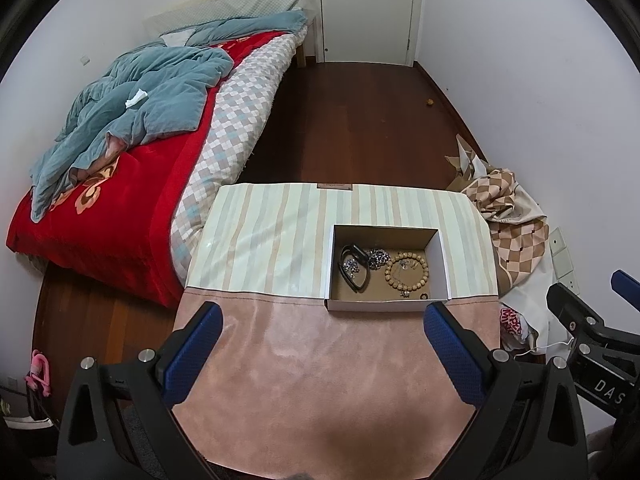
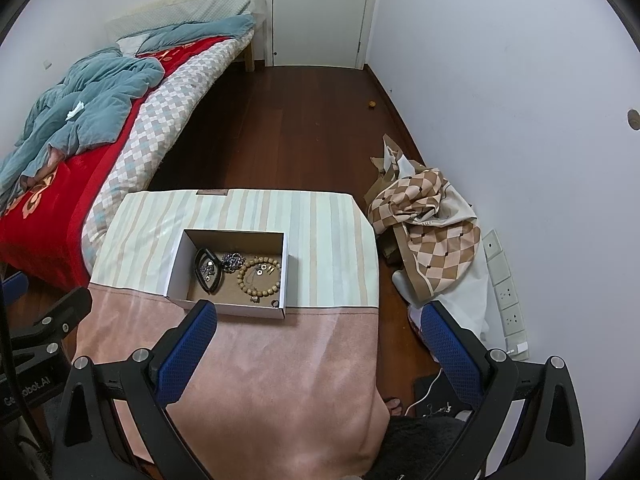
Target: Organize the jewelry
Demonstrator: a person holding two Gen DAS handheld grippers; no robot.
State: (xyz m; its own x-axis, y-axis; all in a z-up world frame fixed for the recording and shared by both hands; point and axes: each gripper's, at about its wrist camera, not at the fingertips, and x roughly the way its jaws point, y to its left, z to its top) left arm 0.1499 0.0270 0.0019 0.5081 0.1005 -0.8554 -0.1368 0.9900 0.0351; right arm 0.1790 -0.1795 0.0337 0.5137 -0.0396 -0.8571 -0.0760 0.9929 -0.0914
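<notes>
A white open cardboard box (image 1: pixel 440 256) (image 2: pixel 176 268) sits on the cloth-covered table (image 1: pixel 280 340) (image 2: pixel 320 240). Inside lie a wooden bead bracelet (image 1: pixel 406 270) (image 2: pixel 259 274), a black bangle (image 1: pixel 354 266) (image 2: pixel 208 264), a dark sparkly piece (image 1: pixel 378 258) (image 2: pixel 233 261) and small metal bits. My left gripper (image 1: pixel 322 312) is open and empty, held just before the box's near wall. My right gripper (image 2: pixel 318 312) is open and empty, its left finger by the box's near edge. The right gripper's body shows at the right edge of the left wrist view (image 1: pixel 592 320).
A bed (image 1: pixel 120 140) (image 2: pixel 80 120) with red blanket and blue quilt stands left of the table. A heap of checked fabric (image 1: pixel 512 216) (image 2: pixel 428 216) lies on the wooden floor at the right wall. Wall sockets (image 2: pixel 506 292) sit low on the right. A white door (image 1: pixel 368 12) is at the far end.
</notes>
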